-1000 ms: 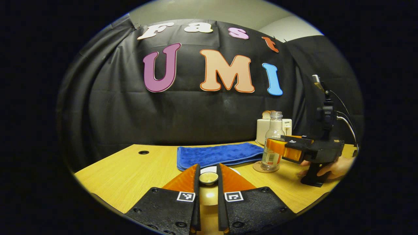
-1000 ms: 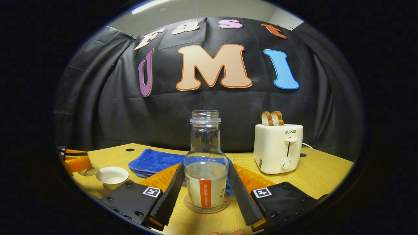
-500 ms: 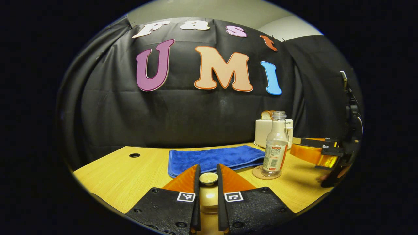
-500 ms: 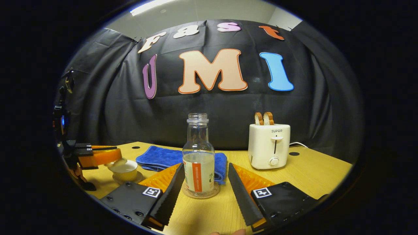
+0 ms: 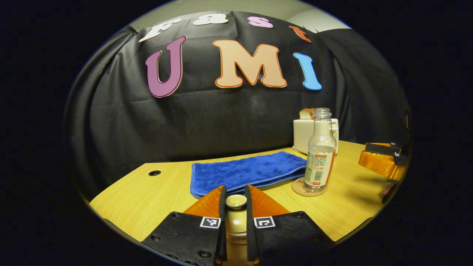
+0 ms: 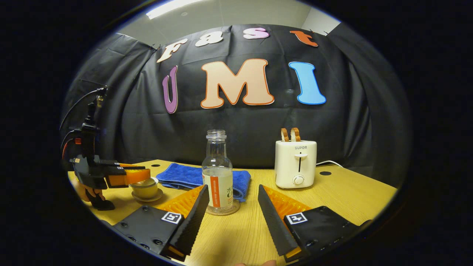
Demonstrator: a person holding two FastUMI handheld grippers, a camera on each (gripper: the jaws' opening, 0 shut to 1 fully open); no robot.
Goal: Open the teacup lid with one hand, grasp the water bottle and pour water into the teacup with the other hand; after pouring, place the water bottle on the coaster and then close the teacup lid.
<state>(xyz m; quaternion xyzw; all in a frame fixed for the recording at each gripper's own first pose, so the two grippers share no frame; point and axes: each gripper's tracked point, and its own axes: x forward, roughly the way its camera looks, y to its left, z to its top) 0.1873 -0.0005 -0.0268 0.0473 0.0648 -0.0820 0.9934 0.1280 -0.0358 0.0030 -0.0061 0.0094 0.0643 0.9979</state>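
Teacup lid [image 5: 236, 201], a small pale round ceramic piece with a knob, sits pinched between the fingers of the left hand-held gripper [image 5: 235, 197], which is closed on it. In the right gripper view that same gripper [image 6: 127, 176] holds the lid directly over the cream ceramic teacup [image 6: 145, 188] on its saucer, at the counter's left. Whether lid and rim touch I cannot tell; what the cup holds is hidden.

Nearer the middle, the right hand-held gripper [image 6: 231, 207] stands wide open, gripping nothing, its fingers short of the clear glass water bottle [image 6: 217, 170]. The uncapped bottle stands upright on the round cork coaster [image 6: 223, 209], roughly a third full of cloudy liquid.

Judging from this, only closing remains. Released off-centre, the lid could tilt or slip off the rim. Beyond lie a folded blue towel [image 6: 184, 176] and a white toaster [image 6: 295, 164] with two bread slices.
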